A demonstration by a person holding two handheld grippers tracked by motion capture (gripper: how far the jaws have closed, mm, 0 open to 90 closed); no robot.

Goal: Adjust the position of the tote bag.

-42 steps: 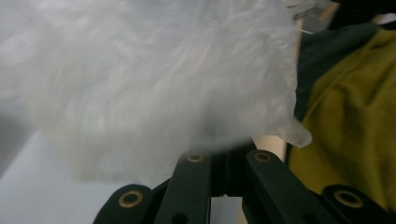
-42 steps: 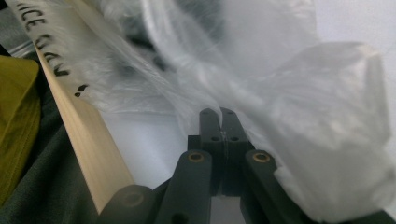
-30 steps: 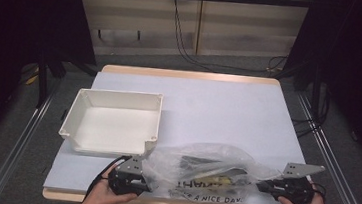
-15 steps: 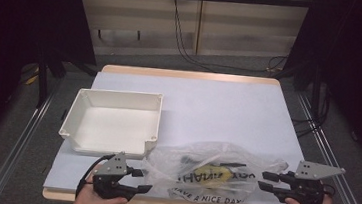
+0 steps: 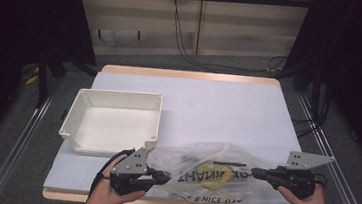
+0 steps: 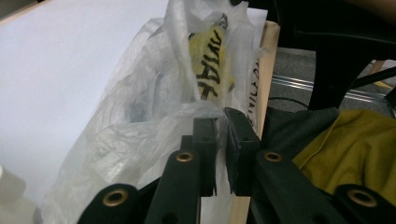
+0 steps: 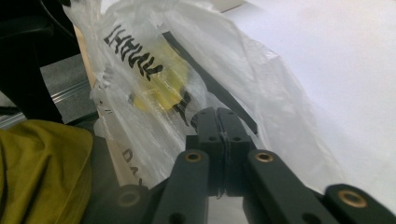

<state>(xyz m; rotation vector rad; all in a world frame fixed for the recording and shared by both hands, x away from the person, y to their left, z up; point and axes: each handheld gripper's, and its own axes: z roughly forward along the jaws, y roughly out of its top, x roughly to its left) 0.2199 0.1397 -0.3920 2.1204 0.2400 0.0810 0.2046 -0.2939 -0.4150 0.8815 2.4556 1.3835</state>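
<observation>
A clear plastic bag [image 5: 213, 160] with black lettering and a yellow print lies at the table's front edge, with a dark strip [image 5: 226, 163] inside it. My left gripper [image 5: 166, 177] holds the bag's left end. Its jaws have just closed, and the film [image 6: 140, 116] is bunched between the pads at the left gripper [image 6: 223, 126]. My right gripper [image 5: 255, 173] holds the bag's right end. Its jaws have also just closed, pressed together on a thin fold of the bag [image 7: 154, 70] at the right gripper [image 7: 218, 116]. The bag hangs stretched between the two.
A white empty tray [image 5: 119, 93] stands at the left, just behind my left gripper. The white table top [image 5: 219, 105] stretches bare behind the bag. The wooden front edge [image 6: 266, 70] runs right beside the bag, with dark and yellow cloth below it.
Both jaws opened a little and then shut again on the bag's ends. Both hands have risen, and the bag is now pulled up and spread between them.
</observation>
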